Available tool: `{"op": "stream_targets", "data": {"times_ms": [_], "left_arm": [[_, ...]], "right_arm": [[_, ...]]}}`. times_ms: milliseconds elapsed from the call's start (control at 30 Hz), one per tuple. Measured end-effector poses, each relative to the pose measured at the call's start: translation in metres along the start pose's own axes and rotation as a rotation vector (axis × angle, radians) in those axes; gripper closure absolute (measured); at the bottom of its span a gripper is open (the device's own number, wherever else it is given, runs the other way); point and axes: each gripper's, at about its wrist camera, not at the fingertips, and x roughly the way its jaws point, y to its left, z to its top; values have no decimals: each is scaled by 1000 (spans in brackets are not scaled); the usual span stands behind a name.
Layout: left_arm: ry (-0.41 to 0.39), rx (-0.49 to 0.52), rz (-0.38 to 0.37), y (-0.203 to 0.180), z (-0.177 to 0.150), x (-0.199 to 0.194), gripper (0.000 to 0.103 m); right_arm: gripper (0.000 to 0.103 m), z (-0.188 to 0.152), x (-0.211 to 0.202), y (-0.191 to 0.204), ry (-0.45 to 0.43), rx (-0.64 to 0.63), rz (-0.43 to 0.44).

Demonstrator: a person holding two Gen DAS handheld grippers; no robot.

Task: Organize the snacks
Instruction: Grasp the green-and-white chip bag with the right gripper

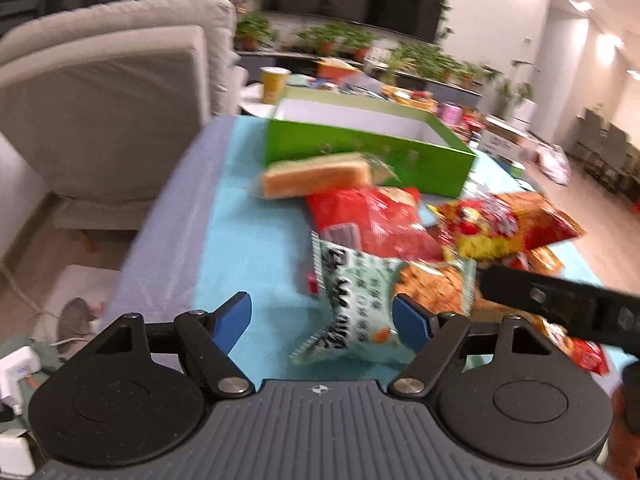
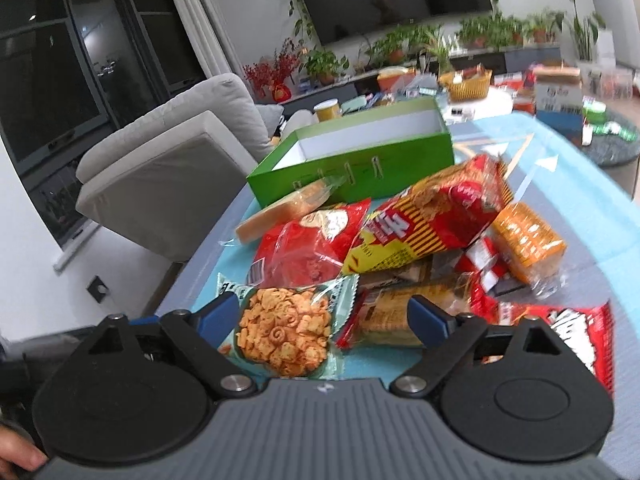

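Item: pale green snack bag (image 1: 360, 300), crimped foil-film pillow pack with a clear window showing orange crackers (image 2: 286, 330). Location: near edge of the snack heap on the blue-covered worktop (image 1: 248, 232), short of the open green box (image 1: 372, 156).

Handling, judged: light, air-puffed, slippery film; contents brittle, so a squeeze across the middle risks crushing. Best taken by a crimped end seam or corner.

Left tongs (image 1: 322, 320): apart, one pad at the bag's edge, not seen clamping it. Right tongs (image 2: 322, 318): spread wide, empty, above the same bag.

Neighbours: red chip bag (image 2: 312, 248), yellow-and-red striped bag (image 2: 432, 224), wrapped sponge cake (image 1: 316, 178).

Writing: large dark characters on the green bag, blurred and unreadable; no brand legible.
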Motion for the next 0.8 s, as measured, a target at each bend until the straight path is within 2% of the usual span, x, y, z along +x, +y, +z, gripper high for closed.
{"op": "stream_targets", "data": {"times_ms": [100,200,367,567,667,800], "left_arm": [[28,10,-67,2,-3,6,29],[44,27,-87,0,-4,14,32],[52,49,-117,-1,-4,19,34],[90,40,-178,0,-8,27,46],[69,81,-163,-6,-9,23,49],[19,120,-139,-15,-3,9,49]], "right_arm": [[42,0,9,-1,41,33,19],[42,0,18,0,88,59,54],[42,-2,27,0,126,62,56],[43,-3,40,3,177,43,83],[43,-2,37,10,176,1,71],[43,4,26,20,141,-54,61]]}}
